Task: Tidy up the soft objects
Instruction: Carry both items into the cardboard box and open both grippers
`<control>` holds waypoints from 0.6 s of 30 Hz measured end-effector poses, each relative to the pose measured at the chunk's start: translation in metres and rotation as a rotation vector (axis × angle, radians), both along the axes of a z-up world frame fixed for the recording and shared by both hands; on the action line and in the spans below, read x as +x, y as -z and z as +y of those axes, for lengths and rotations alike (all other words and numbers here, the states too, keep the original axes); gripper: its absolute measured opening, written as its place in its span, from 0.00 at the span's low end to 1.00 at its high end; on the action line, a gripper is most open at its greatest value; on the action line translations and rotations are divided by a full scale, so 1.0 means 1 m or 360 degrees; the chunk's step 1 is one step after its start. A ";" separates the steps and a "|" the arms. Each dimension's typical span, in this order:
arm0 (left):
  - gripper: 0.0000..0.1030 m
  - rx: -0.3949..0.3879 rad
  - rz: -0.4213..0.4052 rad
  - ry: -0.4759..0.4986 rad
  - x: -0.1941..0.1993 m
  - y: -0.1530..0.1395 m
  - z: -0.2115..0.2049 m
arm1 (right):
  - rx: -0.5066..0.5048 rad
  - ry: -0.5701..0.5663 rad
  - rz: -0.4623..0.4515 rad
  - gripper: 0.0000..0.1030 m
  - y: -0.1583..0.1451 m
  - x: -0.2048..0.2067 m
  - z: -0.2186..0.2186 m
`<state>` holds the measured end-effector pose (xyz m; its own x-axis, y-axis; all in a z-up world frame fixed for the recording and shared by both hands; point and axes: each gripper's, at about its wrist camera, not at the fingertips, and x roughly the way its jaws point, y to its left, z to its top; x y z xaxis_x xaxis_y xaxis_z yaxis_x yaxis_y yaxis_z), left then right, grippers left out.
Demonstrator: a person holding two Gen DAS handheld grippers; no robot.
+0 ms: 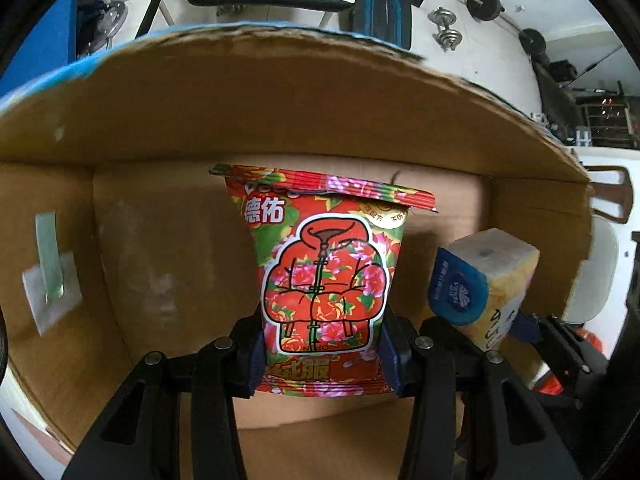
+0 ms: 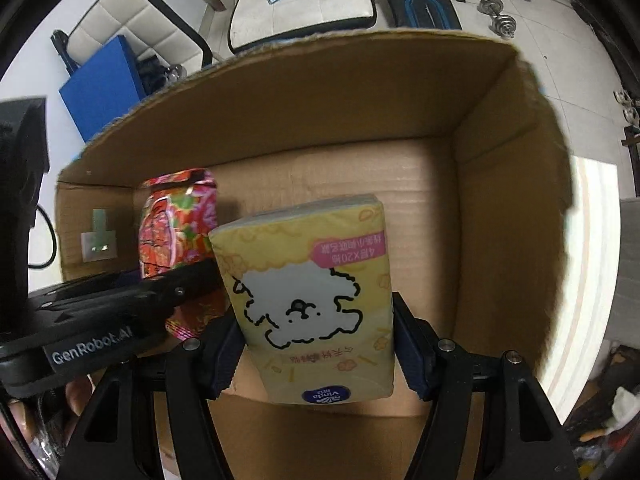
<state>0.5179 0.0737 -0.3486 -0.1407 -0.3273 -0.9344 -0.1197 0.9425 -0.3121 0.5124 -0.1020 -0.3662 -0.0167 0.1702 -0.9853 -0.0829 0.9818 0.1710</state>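
Observation:
My left gripper (image 1: 322,356) is shut on a red floral wipes pack (image 1: 326,276) and holds it upright inside an open cardboard box (image 1: 240,120). My right gripper (image 2: 316,356) is shut on a yellow tissue pack (image 2: 312,296) with a white dog drawing, held inside the same box (image 2: 500,200). The tissue pack shows at the right in the left wrist view (image 1: 484,284). The floral pack (image 2: 176,224) and the left gripper's body (image 2: 100,320) show at the left in the right wrist view. The two packs are side by side, close together.
A strip of green tape on a white label (image 1: 50,272) sticks to the box's left wall. Beyond the box are a white seat cushion (image 2: 304,0), a blue board (image 2: 104,88), dumbbells (image 2: 498,12) and a white floor.

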 end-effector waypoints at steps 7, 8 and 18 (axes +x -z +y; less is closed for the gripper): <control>0.43 0.0093 -0.0033 0.0068 0.002 0.001 -0.023 | -0.0050 -0.0031 0.0036 0.68 0.011 0.005 0.004; 0.44 0.0100 -0.0044 0.0081 0.000 -0.002 -0.027 | -0.0054 -0.0032 0.0037 0.68 0.012 0.007 0.005; 0.97 0.0223 -0.0307 0.0044 -0.034 -0.049 -0.029 | -0.0122 -0.0044 -0.0006 0.91 -0.019 -0.013 0.003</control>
<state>0.4839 0.0445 -0.2995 0.0378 -0.1911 -0.9809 -0.0442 0.9803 -0.1927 0.4991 -0.0993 -0.3469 -0.0165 0.0935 -0.9955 -0.1106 0.9893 0.0948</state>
